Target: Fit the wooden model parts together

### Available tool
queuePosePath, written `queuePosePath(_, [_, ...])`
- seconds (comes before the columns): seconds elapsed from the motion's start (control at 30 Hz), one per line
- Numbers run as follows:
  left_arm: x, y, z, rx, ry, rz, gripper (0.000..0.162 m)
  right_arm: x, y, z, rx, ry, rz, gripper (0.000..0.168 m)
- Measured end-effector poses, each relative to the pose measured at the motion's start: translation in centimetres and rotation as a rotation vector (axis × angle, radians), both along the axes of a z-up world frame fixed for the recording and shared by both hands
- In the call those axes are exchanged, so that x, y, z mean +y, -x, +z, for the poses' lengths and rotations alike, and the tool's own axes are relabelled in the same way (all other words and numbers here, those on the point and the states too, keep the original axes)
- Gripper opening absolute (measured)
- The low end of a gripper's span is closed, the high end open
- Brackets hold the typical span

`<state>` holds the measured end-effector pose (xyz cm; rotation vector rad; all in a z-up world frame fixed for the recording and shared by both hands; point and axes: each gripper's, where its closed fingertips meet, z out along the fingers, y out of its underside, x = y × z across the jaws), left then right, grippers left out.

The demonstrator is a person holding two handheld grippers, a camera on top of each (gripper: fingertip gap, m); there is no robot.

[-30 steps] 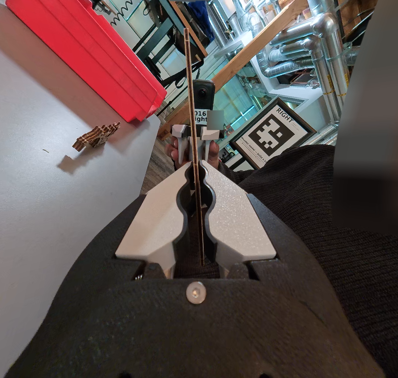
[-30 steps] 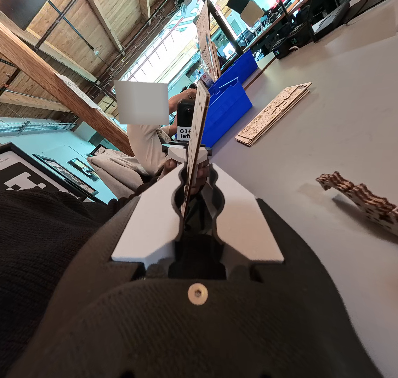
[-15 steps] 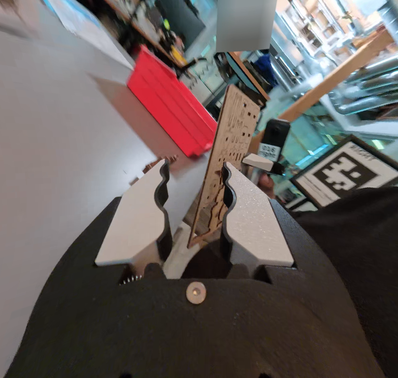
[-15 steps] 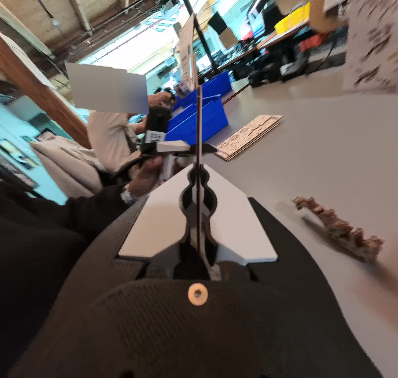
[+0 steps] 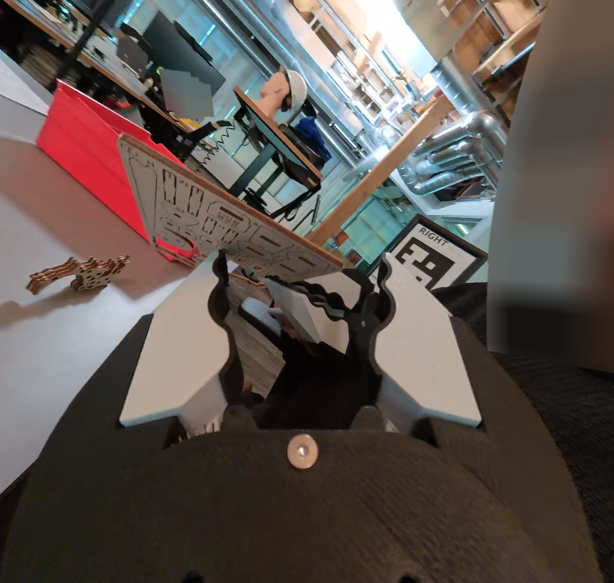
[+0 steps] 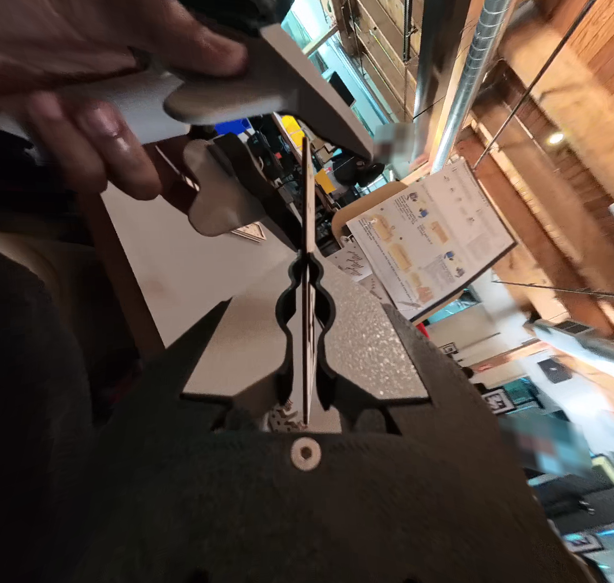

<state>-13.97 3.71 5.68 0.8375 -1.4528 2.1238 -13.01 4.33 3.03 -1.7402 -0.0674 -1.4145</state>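
My right gripper [image 6: 307, 256] is shut on a thin laser-cut wooden sheet [image 6: 307, 201], seen edge-on in the right wrist view. In the left wrist view the sheet [image 5: 212, 211] lies tilted and almost flat, held at its near edge by the right gripper [image 5: 289, 281]. My left gripper [image 5: 302, 265] is wide open and empty, its jaws just below and either side of that edge. Its fingers [image 6: 282, 79], held by a hand, show at the upper left of the right wrist view. A small assembled wooden piece [image 5: 83, 273] lies on the grey table [image 5: 50, 351].
A red bin [image 5: 89, 155] stands on the table behind the sheet. A printed instruction sheet [image 6: 432, 238] stands propped beyond the right gripper. A black sleeve fills the right of the left wrist view, and workshop desks and pipes lie beyond.
My left gripper has let go of the sheet and opened wide. My right gripper has kept hold and turned the sheet from upright to nearly flat. Both grippers have swung round.
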Motion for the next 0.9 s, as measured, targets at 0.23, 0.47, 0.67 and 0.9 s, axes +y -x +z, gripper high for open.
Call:
queuePosePath(0.23, [0.3, -0.9, -1.4, 0.048, 0.021, 0.07, 0.043, 0.8, 1.1, -0.7, -0.018, 0.073, 0.018, 0.005])
queuePosePath(0.47, [0.6, -1.5, -2.2, 0.047, 0.011, 0.078, 0.003, 1.3, 1.4, -1.6, 0.01, 0.084, 0.054, 0.011])
queuePosePath(0.67, [0.7, -1.9, -2.9, 0.07, 0.011, 0.064, 0.0, 1.5, 1.0, -2.5, 0.049, 0.087, 0.066, 0.011])
queuePosePath(0.9, [1.1, -2.5, -3.3, 0.088, 0.013, 0.075, 0.0, 1.7, 1.0, -3.3, 0.101, 0.067, 0.092, 0.006])
